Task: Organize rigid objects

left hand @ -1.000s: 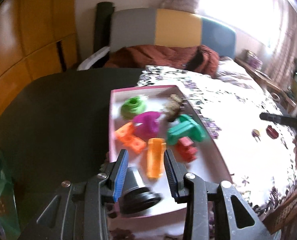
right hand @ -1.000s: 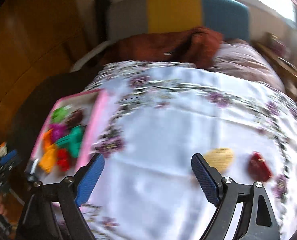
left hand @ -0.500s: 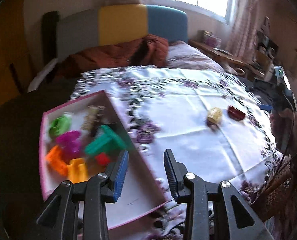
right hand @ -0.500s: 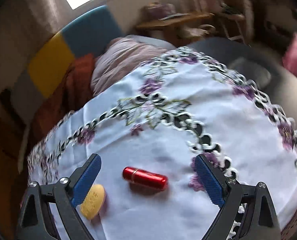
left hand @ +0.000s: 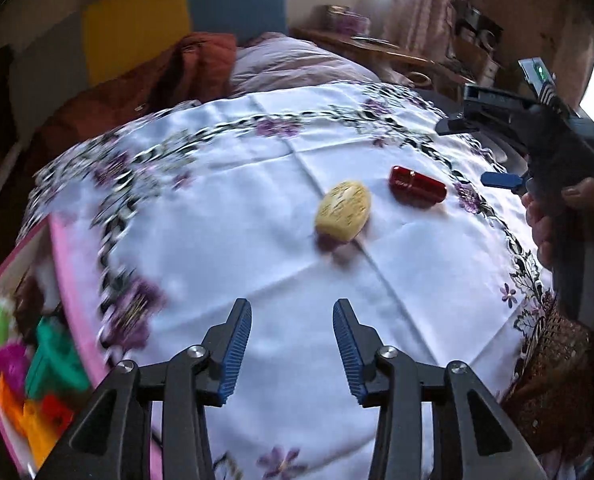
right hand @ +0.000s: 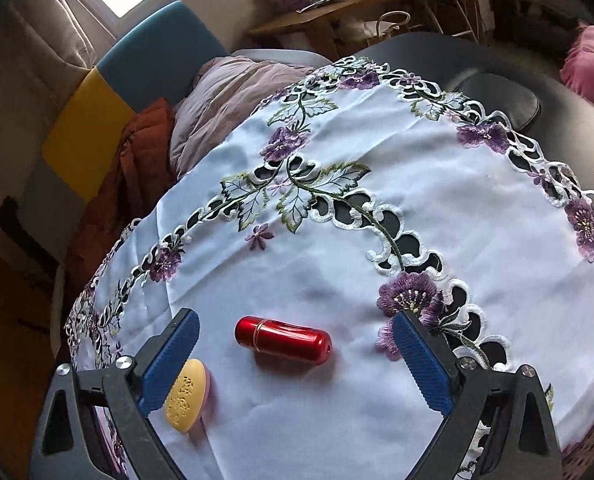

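Tongs angled down: left tongs (left hand: 292,344) opening, empty; right tongs (right hand: 295,360) wide, straddling red capsule (right hand: 283,340).

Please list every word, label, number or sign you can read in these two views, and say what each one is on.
None can be read.
Yellow oval piece: raised marks on its top face, too small to make out.
Red capsule: plain, no marking visible.
Green light on the right gripper's device: no legible sign.

On the tablecloth (left hand: 225,208) a capsule (left hand: 417,188) lies just right of an oval piece (left hand: 343,210); the tray (left hand: 63,264) sits far left.
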Motion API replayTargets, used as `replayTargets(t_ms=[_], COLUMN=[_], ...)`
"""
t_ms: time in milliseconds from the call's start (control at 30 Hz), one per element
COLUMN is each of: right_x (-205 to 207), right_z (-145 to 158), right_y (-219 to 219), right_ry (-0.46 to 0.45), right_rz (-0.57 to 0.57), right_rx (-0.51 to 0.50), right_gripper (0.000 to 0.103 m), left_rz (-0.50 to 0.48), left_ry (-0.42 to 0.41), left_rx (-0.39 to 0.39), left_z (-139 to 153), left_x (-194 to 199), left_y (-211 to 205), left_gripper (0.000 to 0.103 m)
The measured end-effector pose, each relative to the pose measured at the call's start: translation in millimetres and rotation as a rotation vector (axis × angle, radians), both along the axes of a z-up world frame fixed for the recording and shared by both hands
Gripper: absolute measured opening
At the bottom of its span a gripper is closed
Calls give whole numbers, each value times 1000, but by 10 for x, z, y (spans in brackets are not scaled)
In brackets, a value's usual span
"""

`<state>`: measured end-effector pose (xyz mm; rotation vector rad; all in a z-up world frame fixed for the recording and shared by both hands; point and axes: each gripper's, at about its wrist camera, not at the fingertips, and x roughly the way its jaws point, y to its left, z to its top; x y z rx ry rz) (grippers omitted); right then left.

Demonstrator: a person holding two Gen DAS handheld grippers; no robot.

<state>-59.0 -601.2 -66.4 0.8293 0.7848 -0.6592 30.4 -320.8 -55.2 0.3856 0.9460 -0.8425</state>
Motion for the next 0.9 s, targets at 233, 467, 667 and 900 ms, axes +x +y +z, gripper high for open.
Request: replayTargets(t_ms=[233,467,667,900], right_x=[10,57,70,64], right_z=[-7,-29,-38,-46], right_y=[-15,-16,-24,-35], right_ry=[3,3,0,7], right_rz=[0,17,21,12], right_rx=[7,16,20,16], right_gripper=[100,100,100,100], left_rz=[-75,-100,-131,-79], left_ry=[32,78,70,109], left_rx=[9,13,38,8], left_z=[-155,-299,-361,-431], left_x=[200,389,449,521], left_y=[-521,-895,-1143,-1031], left_gripper=[60,60,60,45])
